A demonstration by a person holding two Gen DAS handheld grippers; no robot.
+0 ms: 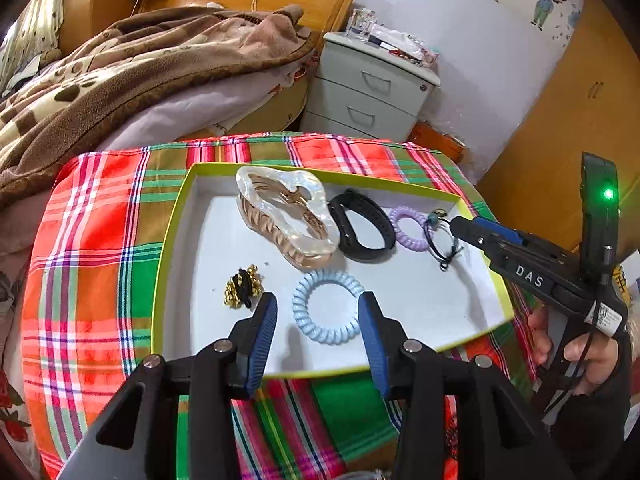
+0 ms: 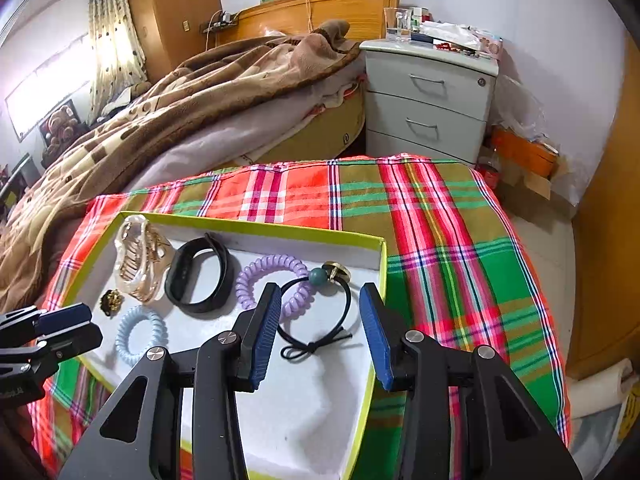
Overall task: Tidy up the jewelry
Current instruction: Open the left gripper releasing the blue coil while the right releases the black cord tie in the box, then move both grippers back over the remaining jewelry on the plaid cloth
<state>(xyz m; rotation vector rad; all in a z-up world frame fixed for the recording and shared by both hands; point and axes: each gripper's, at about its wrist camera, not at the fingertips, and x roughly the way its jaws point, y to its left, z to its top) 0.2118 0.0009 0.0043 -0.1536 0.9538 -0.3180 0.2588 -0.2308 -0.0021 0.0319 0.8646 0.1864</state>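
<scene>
both claws, left claw [image 1: 318,328] and right claw [image 2: 320,332], hover spread over the tray [image 1: 420,320].

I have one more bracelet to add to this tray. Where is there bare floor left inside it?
The tray has a bare strip along its left wall, beside the hair claw and gold cluster. The near right corner, between the blue coil tie and black cord tie, is bare too. The far right is crowded: black band and purple coil touch.

Bedroom with wooden furniture and daylight

A brown blanket [image 2: 168,112] covers the bed below a wooden headboard [image 2: 316,8]; a pale three-drawer nightstand [image 2: 432,104] (its top cluttered) stands against the white wall [image 1: 472,32], and a curtained window [image 2: 108,40] glows at left.
</scene>
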